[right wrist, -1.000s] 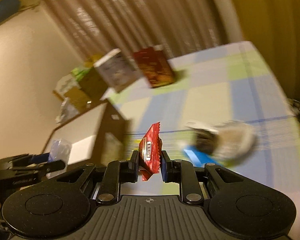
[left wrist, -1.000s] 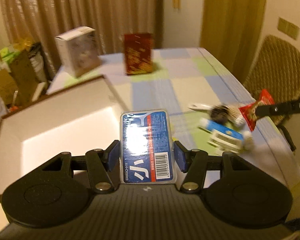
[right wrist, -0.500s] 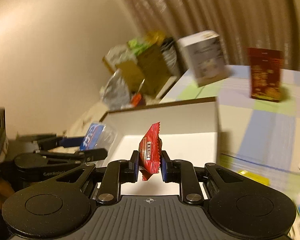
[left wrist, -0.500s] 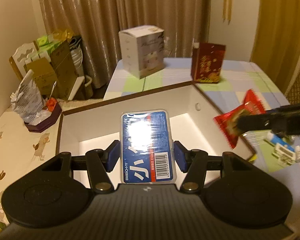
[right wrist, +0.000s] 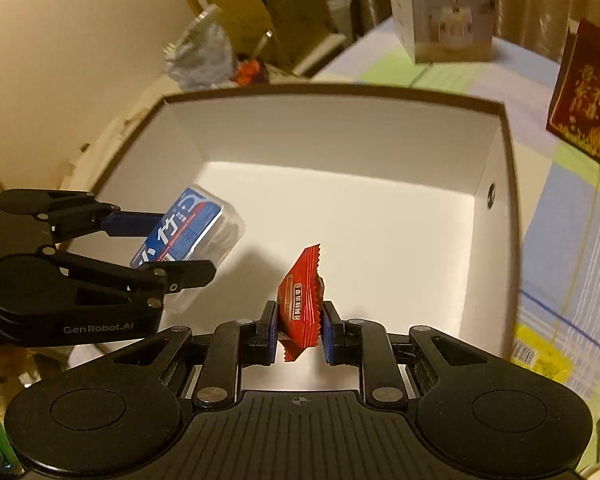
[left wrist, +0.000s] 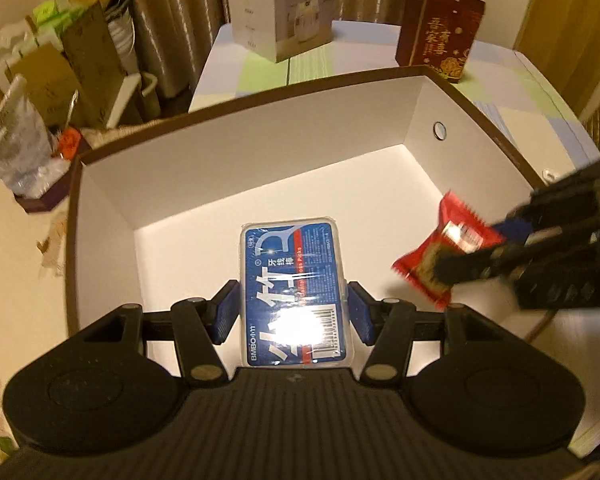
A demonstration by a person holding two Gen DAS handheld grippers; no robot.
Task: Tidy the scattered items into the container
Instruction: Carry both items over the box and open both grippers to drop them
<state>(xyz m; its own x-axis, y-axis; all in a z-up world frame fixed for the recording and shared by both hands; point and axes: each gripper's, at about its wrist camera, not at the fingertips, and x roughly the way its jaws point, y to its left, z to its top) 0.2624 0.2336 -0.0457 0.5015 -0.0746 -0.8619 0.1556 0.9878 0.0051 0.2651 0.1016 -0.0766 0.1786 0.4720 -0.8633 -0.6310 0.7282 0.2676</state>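
Observation:
My left gripper is shut on a blue floss-pick box and holds it above the inside of the white box with a brown rim. My right gripper is shut on a red candy wrapper, also held over the box. In the left wrist view the candy and right gripper come in from the right. In the right wrist view the left gripper with the floss box is at the left. The box floor looks bare.
A white carton and a dark red gift box stand on the checked tablecloth behind the container. Cardboard boxes and bags crowd the far left. A yellow packet lies on the cloth right of the container.
Both grippers have moved left from the table's scattered items to over the box, then lowered toward its inside. Each still holds its item.

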